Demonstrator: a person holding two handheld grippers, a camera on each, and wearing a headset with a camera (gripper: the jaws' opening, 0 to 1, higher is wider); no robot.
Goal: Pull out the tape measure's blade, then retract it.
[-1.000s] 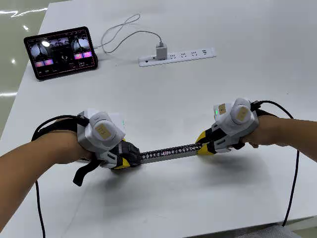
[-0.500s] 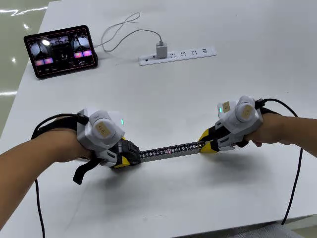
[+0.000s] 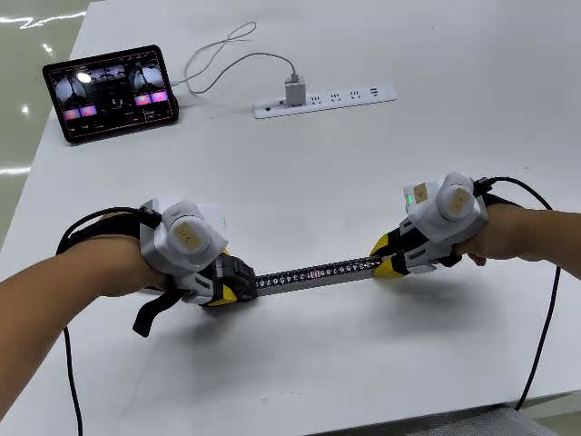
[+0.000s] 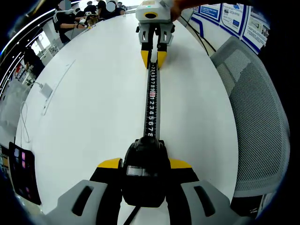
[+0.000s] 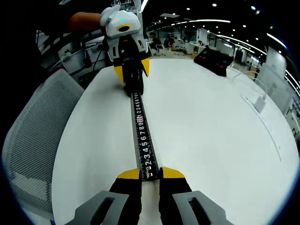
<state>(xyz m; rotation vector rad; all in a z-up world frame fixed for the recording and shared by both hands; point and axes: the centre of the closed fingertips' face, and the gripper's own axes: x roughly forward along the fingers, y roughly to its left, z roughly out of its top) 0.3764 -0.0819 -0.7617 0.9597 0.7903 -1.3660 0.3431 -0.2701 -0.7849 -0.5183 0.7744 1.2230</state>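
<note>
A black tape measure case sits between the yellow-tipped fingers of my left gripper, which is shut on it. Its dark numbered blade runs out straight just above the white table to my right gripper. That gripper is shut on the blade's end. In the right gripper view the left gripper shows at the far end of the blade; in the left gripper view the right gripper pinches the blade's tip.
A tablet with a lit screen stands at the table's far left. A white power strip with a charger and looping cable lies at the back middle. A grey mesh chair stands by the table's near edge.
My right gripper has moved right, drawing a little more blade out of the case. The left gripper and case have stayed put.
</note>
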